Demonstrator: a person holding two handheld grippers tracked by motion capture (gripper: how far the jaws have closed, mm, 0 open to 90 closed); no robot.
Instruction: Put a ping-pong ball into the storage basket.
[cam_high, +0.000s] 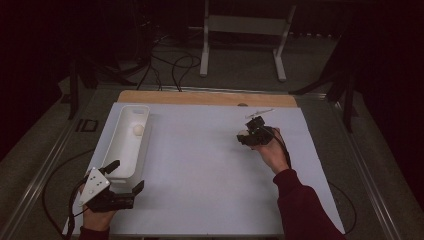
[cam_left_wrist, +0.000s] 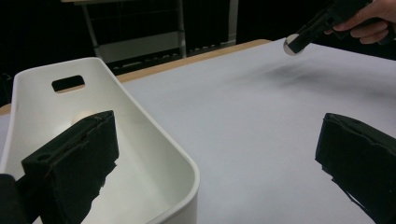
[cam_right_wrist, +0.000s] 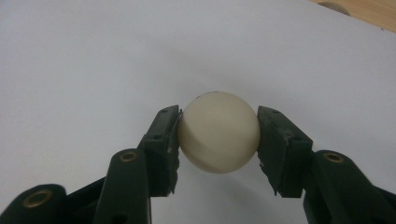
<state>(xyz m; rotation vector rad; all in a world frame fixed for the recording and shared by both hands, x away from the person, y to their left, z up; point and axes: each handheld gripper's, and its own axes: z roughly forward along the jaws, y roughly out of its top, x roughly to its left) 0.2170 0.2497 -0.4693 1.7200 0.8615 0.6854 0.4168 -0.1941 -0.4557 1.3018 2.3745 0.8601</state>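
Between the right tongs (cam_right_wrist: 218, 140), white ball (cam_right_wrist: 218, 132) clamped above the table (cam_right_wrist: 93, 70), left tongs (cam_high: 125, 176) spread wide beside the tray (cam_high: 118, 150)

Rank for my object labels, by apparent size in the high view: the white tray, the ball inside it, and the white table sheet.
1. White table sheet
2. White tray
3. Ball in the tray

High overhead, two close gripper views

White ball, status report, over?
Right gripper shut on round cream-white ball, above the sheet. Left gripper open, straddling white plastic bin rim. Path to bin clear.
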